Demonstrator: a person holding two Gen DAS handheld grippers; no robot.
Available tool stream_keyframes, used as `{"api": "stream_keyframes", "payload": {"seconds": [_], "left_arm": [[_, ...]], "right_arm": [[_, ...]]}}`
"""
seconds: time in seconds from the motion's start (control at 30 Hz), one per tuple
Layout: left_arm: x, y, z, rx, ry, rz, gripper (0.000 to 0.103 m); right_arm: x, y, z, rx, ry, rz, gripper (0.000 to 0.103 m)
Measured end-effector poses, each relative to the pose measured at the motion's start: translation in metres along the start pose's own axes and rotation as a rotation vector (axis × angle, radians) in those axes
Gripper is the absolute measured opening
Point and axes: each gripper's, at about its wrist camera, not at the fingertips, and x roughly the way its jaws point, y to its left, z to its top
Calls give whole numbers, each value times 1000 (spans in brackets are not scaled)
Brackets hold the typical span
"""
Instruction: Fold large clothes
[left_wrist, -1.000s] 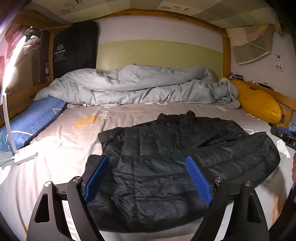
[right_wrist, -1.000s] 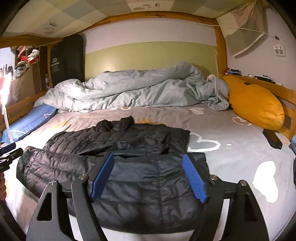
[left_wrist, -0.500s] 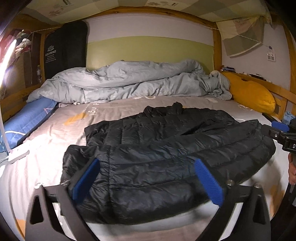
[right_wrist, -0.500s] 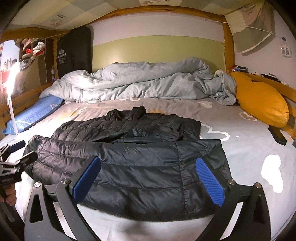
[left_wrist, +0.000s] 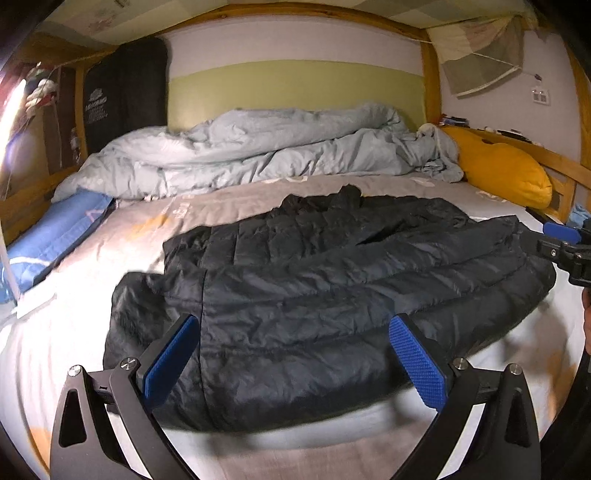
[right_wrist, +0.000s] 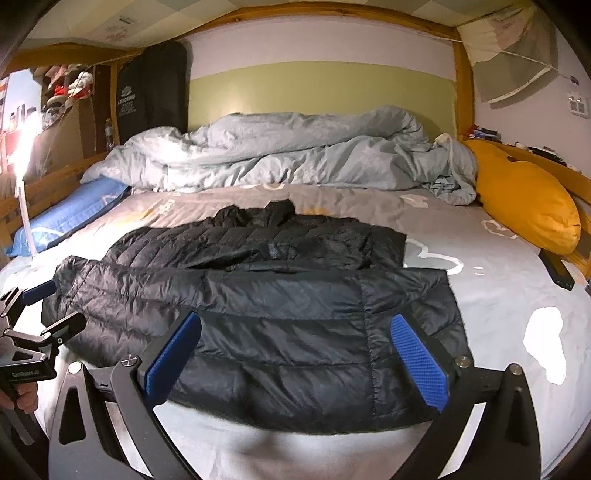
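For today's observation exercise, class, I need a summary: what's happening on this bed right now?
A person holds a hand-held gripper in each hand over a black puffer jacket lying on the bed. The left hand-held gripper and the right hand-held gripper have just been opening and now stand wide, above the jacket's near edge, gripping nothing. The jacket looks partly folded, one part laid across it. A grey duvet is heaped behind.

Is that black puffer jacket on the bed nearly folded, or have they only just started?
Part-way. The black jacket lies on the bed with its near half already doubled over the far half. Nothing is in hand: the left gripper and right gripper have just been opening and stand wide, gripping nothing. It is still a long, loose band, so more folds seem left.
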Motion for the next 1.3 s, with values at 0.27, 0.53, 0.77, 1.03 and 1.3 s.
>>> {"api": "stream_keyframes", "payload": {"seconds": [0.27, 0.53, 0.77, 1.03, 1.3], "left_arm": [[16, -19, -21, 155, 57, 63, 103], [30, -30, -38, 270, 152, 32, 103], [48, -41, -51, 354, 204, 116, 103], [65, 9, -37, 201, 214, 225, 102], [43, 31, -20, 115, 187, 167, 30]], "right_arm": [[15, 30, -17, -167, 98, 42, 102], [42, 78, -59, -485, 220, -6, 102], [59, 79, -70, -551, 219, -176, 102], [72, 23, -48, -382, 270, -291, 102], [54, -23, -24, -186, 270, -162, 50]]}}
